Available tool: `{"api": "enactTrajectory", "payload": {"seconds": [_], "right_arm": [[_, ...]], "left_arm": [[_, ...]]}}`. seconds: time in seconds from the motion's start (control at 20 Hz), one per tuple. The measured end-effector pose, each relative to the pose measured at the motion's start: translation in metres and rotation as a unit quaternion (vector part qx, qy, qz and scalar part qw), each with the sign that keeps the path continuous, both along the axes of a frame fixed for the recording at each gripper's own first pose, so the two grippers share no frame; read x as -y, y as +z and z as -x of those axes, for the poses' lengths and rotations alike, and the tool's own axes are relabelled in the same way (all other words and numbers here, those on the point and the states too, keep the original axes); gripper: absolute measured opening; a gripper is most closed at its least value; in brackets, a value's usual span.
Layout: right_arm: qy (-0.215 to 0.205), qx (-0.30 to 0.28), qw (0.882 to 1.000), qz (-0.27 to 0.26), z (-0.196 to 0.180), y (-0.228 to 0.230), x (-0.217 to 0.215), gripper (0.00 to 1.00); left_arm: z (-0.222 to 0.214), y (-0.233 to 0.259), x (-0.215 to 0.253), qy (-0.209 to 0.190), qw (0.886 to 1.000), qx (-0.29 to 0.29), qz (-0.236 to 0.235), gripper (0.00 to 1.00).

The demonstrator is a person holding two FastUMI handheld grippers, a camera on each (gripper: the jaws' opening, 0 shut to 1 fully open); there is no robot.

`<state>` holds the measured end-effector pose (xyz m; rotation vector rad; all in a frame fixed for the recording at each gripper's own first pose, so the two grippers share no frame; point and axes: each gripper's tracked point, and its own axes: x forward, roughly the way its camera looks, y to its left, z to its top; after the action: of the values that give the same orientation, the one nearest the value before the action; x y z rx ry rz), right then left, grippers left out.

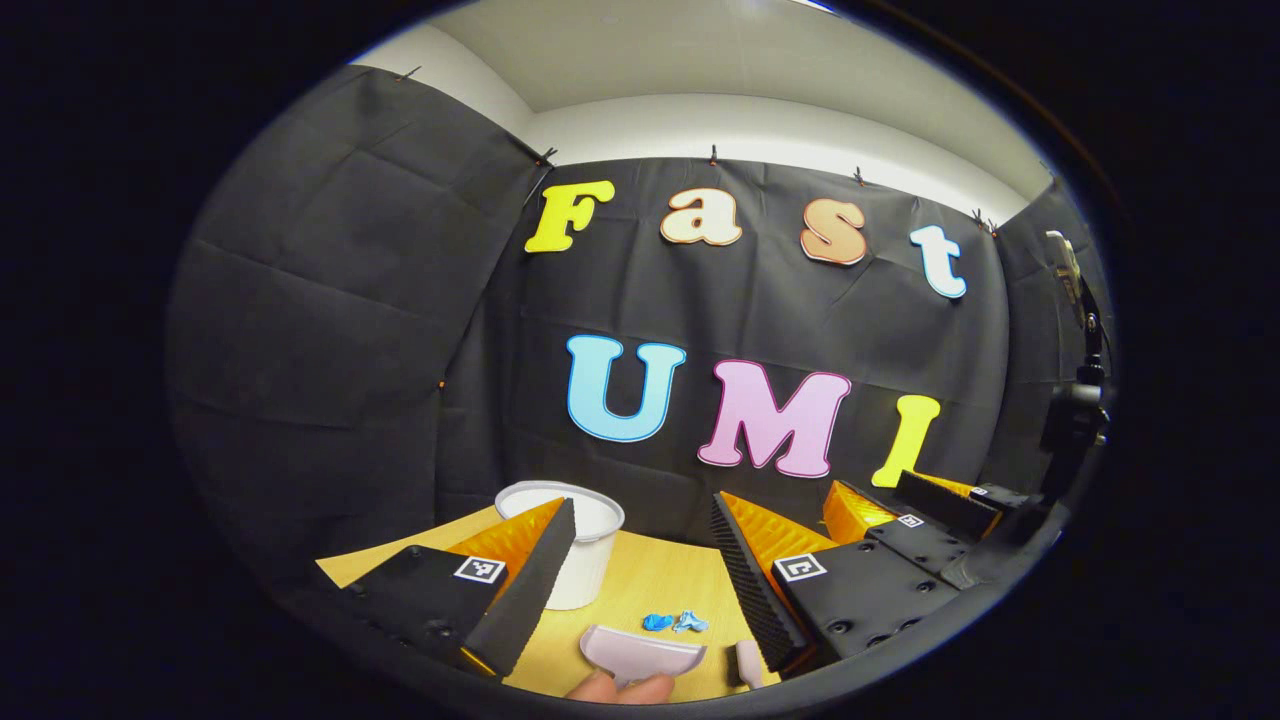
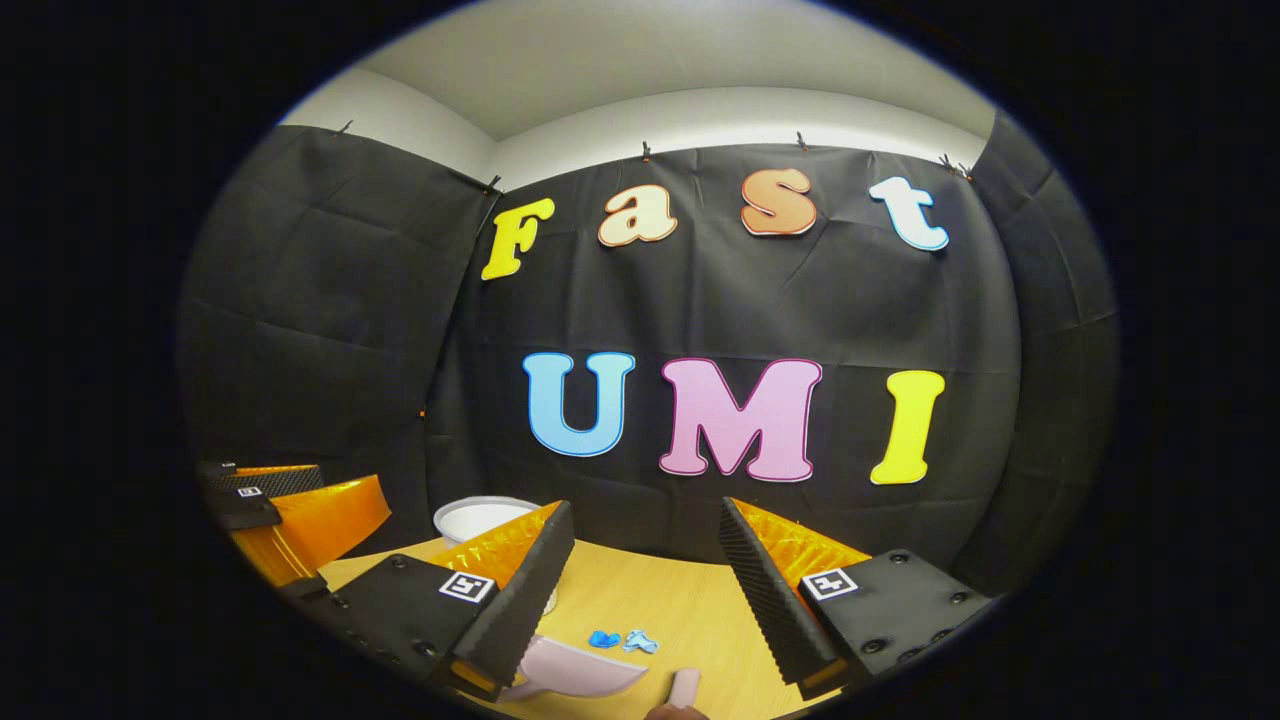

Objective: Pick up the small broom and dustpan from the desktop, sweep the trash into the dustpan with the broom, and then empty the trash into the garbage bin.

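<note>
dustpan, pale pink plastic (image 1: pixel 642 652), lies at the wooden worktop's (image 1: pixel 650 580) near edge; blue crumpled scraps (image 1: pixel 674 621) just beyond; white round bin (image 1: pixel 585 545) toward the far edge. left gripper (image 1: pixel 640 570) and right gripper (image 2: pixel 640 580) both released, jaws spread wide.

The broom (image 2: pixel 686 686) is cut off at the bottom edge, and a finger (image 1: pixel 620 688) hides the dustpan's (image 1: pixel 645 652) near rim.

A light wooden tabletop (image 1: pixel 640 580) lies low in the left gripper view, toward 6 o'clock, and runs back to the black cloth wall (image 1: pixel 330 330) of the booth. Above the cloth, near 12 o'clock, are a white upper wall (image 1: pixel 760 125) and ceiling. A dark stand (image 1: pixel 1078 400) rises at 3 o'clock.
</note>
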<state>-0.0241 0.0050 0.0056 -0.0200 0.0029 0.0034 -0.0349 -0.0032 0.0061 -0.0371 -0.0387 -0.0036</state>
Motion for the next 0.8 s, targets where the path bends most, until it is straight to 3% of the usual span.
{"api": "enactTrajectory", "payload": {"seconds": [0.5,0.55,0.75,0.8], "right_arm": [[-0.007,0.001,1.000,0.001,0.000,0.001,0.005,0.95],[-0.007,-0.001,1.000,0.000,-0.001,0.000,0.005,0.90],[-0.007,-0.011,1.000,-0.001,-0.004,-0.005,0.005,0.95],[-0.007,-0.014,1.000,-0.001,-0.005,-0.007,0.005,0.90]], "left_arm": [[-0.003,-0.001,0.004,-0.007,1.000,0.000,-0.003,0.80],[-0.003,-0.001,0.004,-0.007,1.000,-0.002,-0.004,0.80],[-0.008,-0.007,0.003,-0.007,1.000,-0.016,-0.009,0.80],[-0.010,-0.011,0.001,-0.005,1.000,-0.023,-0.011,0.80]]}}
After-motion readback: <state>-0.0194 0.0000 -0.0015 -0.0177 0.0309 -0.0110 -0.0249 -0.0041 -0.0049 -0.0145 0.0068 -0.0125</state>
